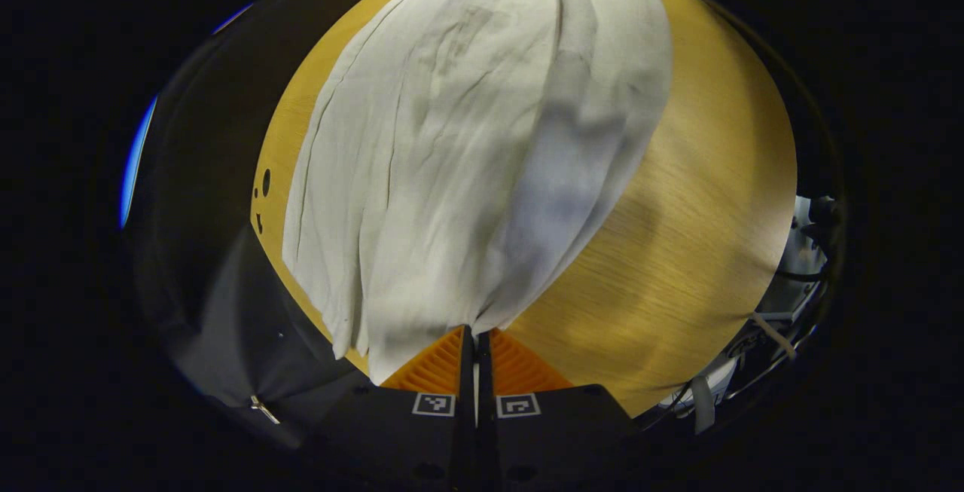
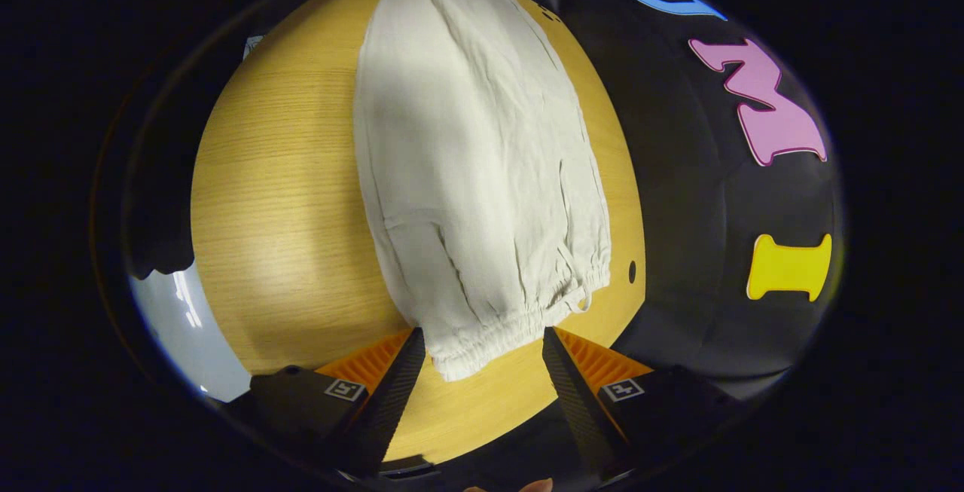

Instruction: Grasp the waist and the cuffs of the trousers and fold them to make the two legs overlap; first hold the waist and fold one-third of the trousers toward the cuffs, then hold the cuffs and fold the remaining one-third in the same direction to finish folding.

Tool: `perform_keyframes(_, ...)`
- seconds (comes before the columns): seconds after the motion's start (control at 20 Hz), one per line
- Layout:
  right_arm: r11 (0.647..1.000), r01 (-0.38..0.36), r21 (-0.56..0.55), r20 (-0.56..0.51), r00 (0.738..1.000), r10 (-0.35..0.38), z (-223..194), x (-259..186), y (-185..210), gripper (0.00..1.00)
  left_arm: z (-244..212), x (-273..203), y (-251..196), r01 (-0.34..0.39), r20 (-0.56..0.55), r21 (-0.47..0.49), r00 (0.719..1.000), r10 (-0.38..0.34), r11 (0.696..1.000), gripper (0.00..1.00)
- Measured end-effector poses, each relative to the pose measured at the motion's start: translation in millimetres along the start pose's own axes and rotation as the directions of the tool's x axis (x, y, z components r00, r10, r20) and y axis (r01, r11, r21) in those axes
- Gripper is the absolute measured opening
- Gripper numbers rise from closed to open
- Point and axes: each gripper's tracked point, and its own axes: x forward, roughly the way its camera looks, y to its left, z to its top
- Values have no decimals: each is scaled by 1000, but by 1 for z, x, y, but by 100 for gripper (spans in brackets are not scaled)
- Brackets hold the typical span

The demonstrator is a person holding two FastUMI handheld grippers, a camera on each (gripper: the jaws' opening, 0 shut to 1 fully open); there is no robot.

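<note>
Left gripper (image 1: 476, 335) is pinching the trousers (image 1: 467, 145) at the cuff end, right gripper (image 2: 482, 345) is hovering spread around the waist (image 2: 497, 326) — should be closing squarely on the waistband before lifting

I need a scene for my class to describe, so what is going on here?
A person is folding pale trousers on a wooden table with two hand-held grippers. The left gripper is shut on one end of the cloth, which fans out from its fingers. The right gripper is open, its fingers either side of the gathered waist, not yet gripping it.
</note>
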Motion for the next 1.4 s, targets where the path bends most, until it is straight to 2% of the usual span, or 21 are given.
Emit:
perform_keyframes(0.15,997,-78,4,-6,997,78,3,14,9,96,1,0,0,-2,2,7,1000,2,1000,6)
perform_keyframes(0.25,994,-104,-18,3,995,104,8,17,11,93,0,0,0,-6,2,10,1000,6,1000,6)
perform_keyframes(0.3,992,-126,-20,1,992,126,7,18,14,84,1,0,0,-8,4,7,1000,8,1000,6)
perform_keyframes(0.35,988,-155,-10,-5,988,155,5,20,19,82,1,0,0,-9,7,2,1000,9,1000,6)
perform_keyframes(0.4,984,-175,13,-17,984,175,4,20,25,76,2,0,0,-9,9,-4,1000,9,1000,6)
perform_keyframes(0.45,979,-201,44,-26,979,203,3,19,32,63,1,0,0,-8,11,-5,1000,8,1000,6)
perform_keyframes(0.5,971,-228,74,-33,972,231,4,20,38,45,2,1,1,-7,11,-3,1000,7,1000,6)
perform_keyframes(0.55,966,-240,92,-49,968,245,3,12,34,37,1,1,0,-6,13,-6,1000,7,1000,6)
perform_keyframes(0.6,973,-217,77,-47,974,221,6,23,30,17,1,1,0,-8,17,-16,1000,9,1000,6)
perform_keyframes(0.65,976,-211,55,-53,975,214,4,25,31,10,0,2,-1,-14,24,-32,1000,15,999,6)
perform_keyframes(0.8,977,-206,51,-69,975,210,3,24,35,6,-2,0,-5,-27,37,-77,999,30,997,6)
perform_keyframes(1.0,951,-269,153,-52,959,280,8,23,34,5,-12,-6,-22,1,41,-71,999,2,997,6)
perform_keyframes(1.25,927,-323,189,-29,942,334,8,21,30,5,-24,-7,-44,43,59,-109,998,-37,993,6)
perform_keyframes(1.4,933,-281,223,-11,957,291,12,11,20,6,-25,-10,-36,6,67,-118,998,2,993,6)
